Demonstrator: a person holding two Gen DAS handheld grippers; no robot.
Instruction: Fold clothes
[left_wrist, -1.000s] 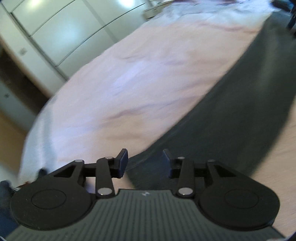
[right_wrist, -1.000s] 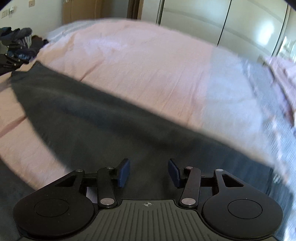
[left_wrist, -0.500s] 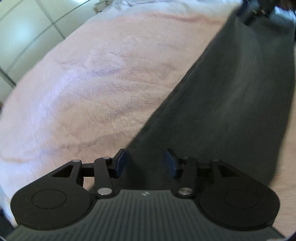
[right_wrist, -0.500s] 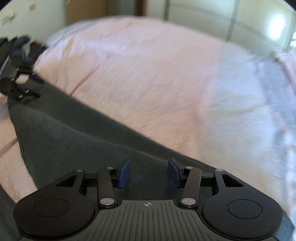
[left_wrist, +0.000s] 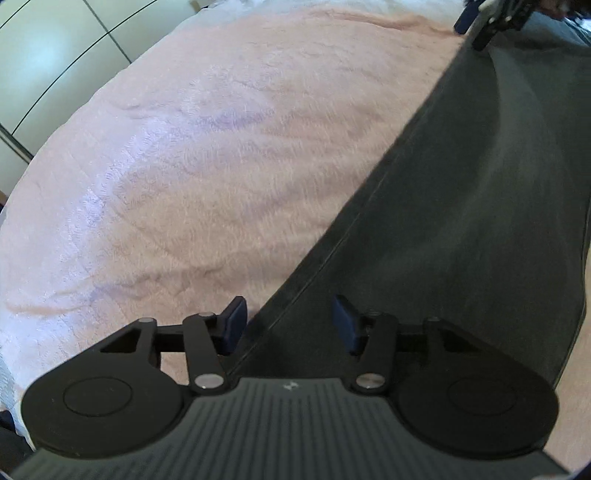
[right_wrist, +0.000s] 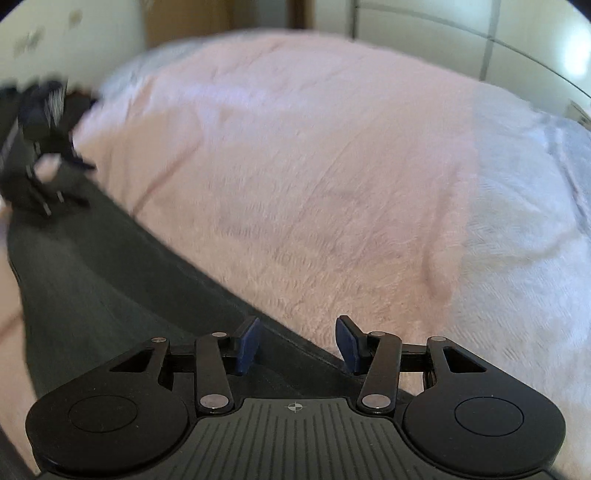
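**Dark garment spread on the bed, both corners lined up for a grasp**

Charcoal fabric fills the right of the left wrist view: the dark garment (left_wrist: 461, 221) lies flat on the pink bedspread (left_wrist: 221, 147), its seamed long edge running diagonally down to the left hand-held gripper (left_wrist: 288, 325). The jaws stand spread, one pad over the bedspread and the other over the cloth, with the edge between them and nothing pinched. At the far end of that edge the other tool shows, small and blurred.

From the right wrist view, the same dark garment (right_wrist: 110, 288) stretches away to the left across the pink bedspread (right_wrist: 332, 166). The right hand-held gripper (right_wrist: 297, 343) is likewise spread, straddling the near edge and gripping nothing.

This looks like the reach before a fold. Next, each hand likely needs to lower onto its corner, close on the hem, and then lift both ends together so the cloth carries over evenly.
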